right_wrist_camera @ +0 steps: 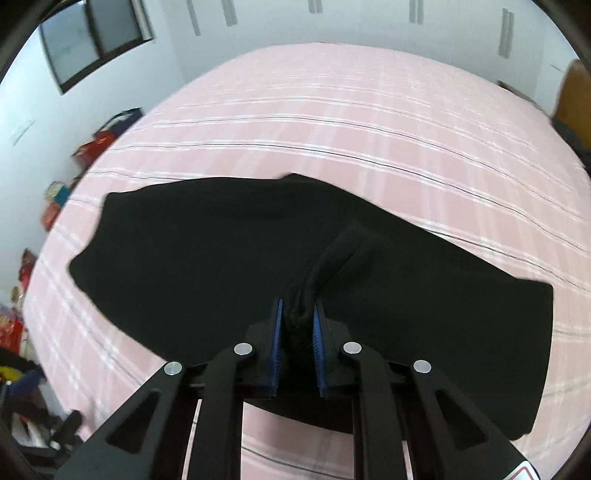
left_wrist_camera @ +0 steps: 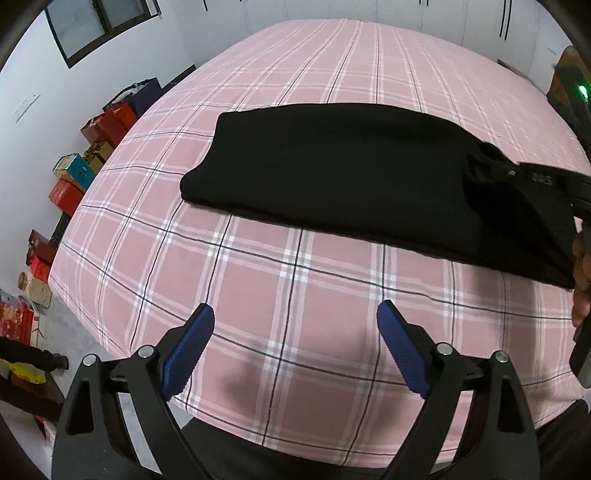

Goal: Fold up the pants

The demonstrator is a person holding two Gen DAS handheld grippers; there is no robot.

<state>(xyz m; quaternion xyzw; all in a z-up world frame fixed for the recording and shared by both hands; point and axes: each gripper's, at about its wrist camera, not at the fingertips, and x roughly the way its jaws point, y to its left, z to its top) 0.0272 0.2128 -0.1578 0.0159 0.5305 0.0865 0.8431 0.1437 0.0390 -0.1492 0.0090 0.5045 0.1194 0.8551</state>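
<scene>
Right gripper [right_wrist_camera: 298, 314] pinches black pants [right_wrist_camera: 207, 251], blur smearing bedsheet [right_wrist_camera: 369, 110].

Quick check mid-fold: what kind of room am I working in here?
Most likely a bedroom: the black pants lie on a bed with a pink plaid sheet, tall white wardrobe doors stand behind it, and gift boxes line the wall.

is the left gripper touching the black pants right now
Apart. In the left wrist view the left gripper stands open over bare pink plaid bedsheet, with the black pants lying farther up the bed.
</scene>
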